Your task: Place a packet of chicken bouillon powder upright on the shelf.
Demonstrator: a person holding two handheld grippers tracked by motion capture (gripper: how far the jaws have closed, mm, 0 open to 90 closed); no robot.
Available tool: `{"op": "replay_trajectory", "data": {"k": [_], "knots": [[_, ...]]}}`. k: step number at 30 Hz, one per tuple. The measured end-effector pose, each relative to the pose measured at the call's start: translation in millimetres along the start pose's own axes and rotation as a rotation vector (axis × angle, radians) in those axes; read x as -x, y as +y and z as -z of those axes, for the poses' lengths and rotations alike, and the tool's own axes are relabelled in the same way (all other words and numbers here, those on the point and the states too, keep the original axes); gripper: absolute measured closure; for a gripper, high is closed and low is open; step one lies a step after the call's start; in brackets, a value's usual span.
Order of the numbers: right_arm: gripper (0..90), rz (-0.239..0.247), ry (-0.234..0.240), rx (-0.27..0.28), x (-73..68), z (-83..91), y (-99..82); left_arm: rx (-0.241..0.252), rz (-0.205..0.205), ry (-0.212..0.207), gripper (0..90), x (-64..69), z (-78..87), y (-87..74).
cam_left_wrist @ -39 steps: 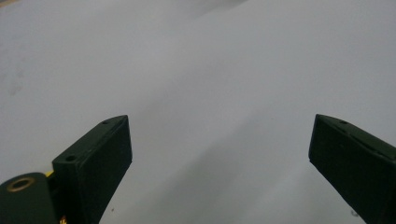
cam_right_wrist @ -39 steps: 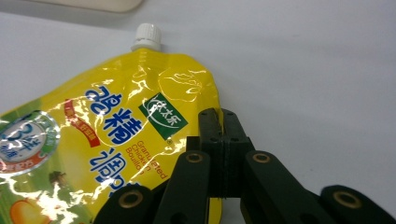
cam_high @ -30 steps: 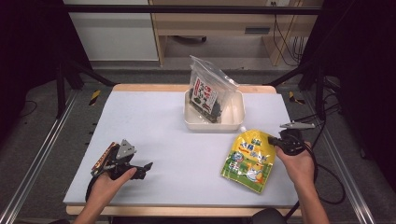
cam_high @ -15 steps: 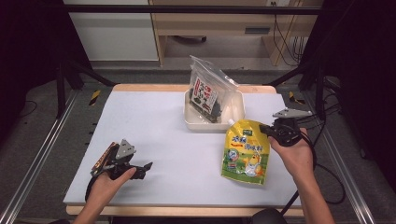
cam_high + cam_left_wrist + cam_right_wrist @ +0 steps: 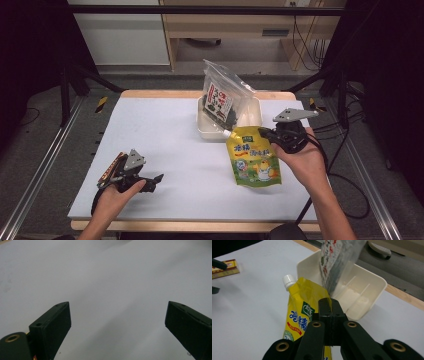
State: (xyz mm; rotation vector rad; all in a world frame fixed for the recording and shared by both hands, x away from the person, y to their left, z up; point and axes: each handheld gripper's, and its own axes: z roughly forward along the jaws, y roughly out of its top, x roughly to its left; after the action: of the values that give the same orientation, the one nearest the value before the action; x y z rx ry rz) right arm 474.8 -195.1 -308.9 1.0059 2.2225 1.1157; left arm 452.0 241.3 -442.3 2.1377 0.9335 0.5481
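Right gripper point(image 5: 331, 312) was clamped on the yellow spout pouch's point(image 5: 254, 160) top edge; soft, floppy, likely slippery film; left gripper point(image 5: 117, 322) gaped empty.

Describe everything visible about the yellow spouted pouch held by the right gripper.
The yellow spouted pouch is a flexible, glossy plastic bag with blue lettering, a small green logo, a cartoon picture and a white screw cap at one top corner. The right gripper is shut on its upper edge, so it hangs roughly upright, slightly crumpled, beside the cream plastic bin. Whether its bottom edge touches the white tabletop cannot be told.
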Motion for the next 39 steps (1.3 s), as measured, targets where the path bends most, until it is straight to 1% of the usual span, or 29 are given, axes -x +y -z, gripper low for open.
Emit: {"op": "replay_trajectory", "data": {"k": [1,2,3,4,6,7,9,13,14,15,16,17,18,19,21,23,24,25,26,28,29,30,32,33,34,35,37,38,39], "knots": [[90.0,0.012,0.006,0.003,-3.2,0.6,2.3,-0.001,-0.002,-0.001,6.6,0.1,0.1,0.2],[90.0,0.012,0.006,0.003,-3.2,0.6,2.3,-0.001,-0.002,-0.001,6.7,0.1,0.1,0.2],[90.0,0.023,0.005,0.007,-6.6,1.2,4.7,-0.005,-0.007,-0.003,6.7,0.0,0.3,0.4],[90.0,0.044,0.009,0.011,-13.1,2.7,9.7,-0.006,-0.009,-0.003,6.8,0.4,0.0,0.5],[90.0,0.063,0.025,0.019,-18.8,3.2,14.4,-0.009,-0.012,-0.004,6.8,0.8,-0.2,0.4],[90.0,0.063,0.025,0.019,-18.8,3.2,14.4,-0.009,-0.012,-0.004,6.8,0.8,-0.2,0.4],[90.0,0.085,0.039,0.030,-26.0,1.4,21.4,-0.003,-0.008,-0.004,6.8,1.3,-0.1,0.6],[90.0,0.104,0.050,0.027,-30.8,-2.2,27.9,-0.002,-0.008,-0.007,7.0,1.2,0.1,1.0],[90.0,0.115,0.064,0.028,-33.4,-5.6,31.7,-0.002,-0.012,-0.011,7.2,0.9,0.5,1.6],[90.0,0.115,0.064,0.028,-33.4,-5.6,31.7,-0.002,-0.012,-0.011,7.5,0.9,0.5,1.6],[90.0,0.117,0.074,0.030,-34.7,-7.4,33.5,-0.002,-0.013,-0.008,7.5,1.1,0.9,2.5],[90.0,0.126,0.100,0.030,-37.5,-10.8,36.8,-0.001,-0.018,-0.008,8.1,1.6,1.9,3.8],[90.0,0.129,0.109,0.032,-39.0,-12.6,38.4,0.002,-0.038,0.000,8.1,3.0,3.9,7.4],[90.0,0.129,0.109,0.032,-39.0,-12.6,38.4,0.002,-0.038,0.000,8.1,3.0,3.9,7.4],[90.0,0.135,0.134,0.032,-42.3,-16.3,41.5,0.010,-0.055,0.001,8.1,4.3,6.7,11.7],[90.0,0.149,0.165,0.032,-47.8,-21.8,45.8,0.019,-0.060,-0.007,9.7,7.0,9.2,17.1],[90.0,0.156,0.168,0.033,-48.9,-22.9,47.0,0.016,-0.072,-0.018,9.9,8.6,9.9,19.4],[90.0,0.165,0.180,0.034,-50.7,-24.8,49.0,0.016,-0.072,-0.018,9.9,8.6,9.9,19.4],[90.0,0.165,0.180,0.034,-50.7,-24.8,49.0,0.009,-0.085,-0.027,9.9,9.7,10.4,21.3],[90.0,0.179,0.197,0.035,-54.6,-28.5,54.4,0.006,-0.100,-0.041,9.8,11.1,12.5,28.2],[90.0,0.179,0.197,0.035,-54.6,-28.5,54.4,0.006,-0.100,-0.041,9.7,11.1,12.5,28.2],[90.0,0.178,0.200,0.035,-55.6,-29.3,55.8,0.008,-0.099,-0.050,9.7,10.6,13.8,31.4],[90.0,0.196,0.220,0.033,-60.8,-33.6,60.7,0.004,-0.100,-0.059,9.5,8.7,15.7,36.2],[90.0,0.196,0.220,0.033,-60.8,-33.6,60.7,0.005,-0.097,-0.061,9.5,7.6,16.7,38.5],[90.0,0.211,0.231,0.026,-64.2,-36.9,63.4,0.002,-0.099,-0.063,9.2,5.4,19.5,42.8],[90.0,0.220,0.235,0.023,-65.9,-38.6,64.9,0.002,-0.099,-0.063,9.2,5.4,19.5,42.8],[90.0,0.234,0.252,0.017,-69.3,-42.5,67.3,-0.003,-0.106,-0.061,9.0,2.8,22.1,47.7],[90.0,0.234,0.252,0.017,-69.3,-42.5,67.3,-0.002,-0.107,-0.059,9.0,1.6,23.4,50.2],[90.0,0.251,0.267,0.011,-73.4,-47.0,68.9,-0.002,-0.109,-0.060,9.0,0.6,24.7,52.8]]}}
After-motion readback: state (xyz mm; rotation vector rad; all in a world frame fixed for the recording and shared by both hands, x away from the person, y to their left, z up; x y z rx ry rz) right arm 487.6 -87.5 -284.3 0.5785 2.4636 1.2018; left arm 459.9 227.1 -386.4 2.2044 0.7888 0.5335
